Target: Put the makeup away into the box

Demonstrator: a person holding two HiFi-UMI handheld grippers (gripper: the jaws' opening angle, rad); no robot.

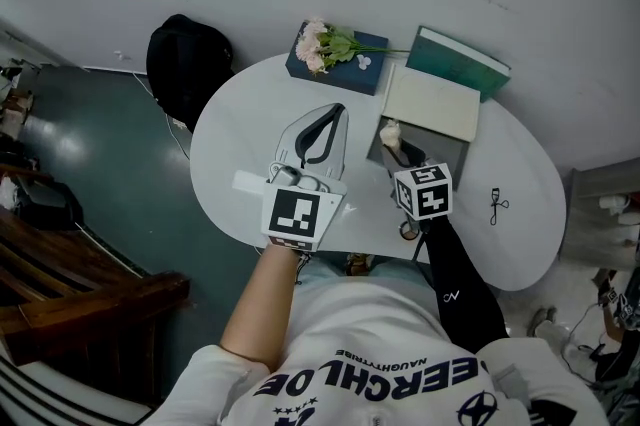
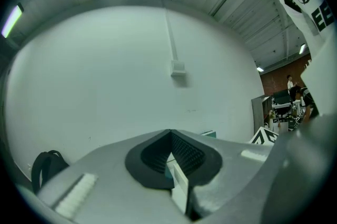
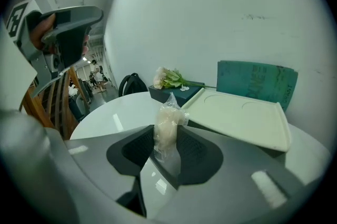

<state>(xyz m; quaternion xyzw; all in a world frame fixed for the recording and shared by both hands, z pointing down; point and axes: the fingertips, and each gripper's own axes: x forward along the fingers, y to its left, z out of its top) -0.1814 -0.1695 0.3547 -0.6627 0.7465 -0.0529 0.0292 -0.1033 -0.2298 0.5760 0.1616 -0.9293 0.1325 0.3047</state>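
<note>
Currently the right gripper [image 1: 398, 149] pinches a pale, plastic-wrapped item [image 3: 166, 131], probably a makeup sponge or puff, though the crinkled wrapper blurs its shape. The jaws close on its lower half, and its twisted top stands free above them. In the head view it hangs at the left edge of the open grey box [image 1: 448, 159] at frame centre, whose cream lid [image 1: 432, 102] lies just behind.

The left gripper [image 2: 169, 133] has its jaws pressed together at the tips with nothing between them. It hovers over the bare white table [image 1: 250, 144], left of the box.

The wrapped piece looks very light and soft, so it should squash rather than break. The film is likely slippery, so a mid-body grip like this one seems safer than holding the loose wrapper tail.

An eyelash curler [image 1: 498, 204] lies at the table's right, well apart from the box. It looks stiff, thin and flat, so it is best taken across its handles.
</note>
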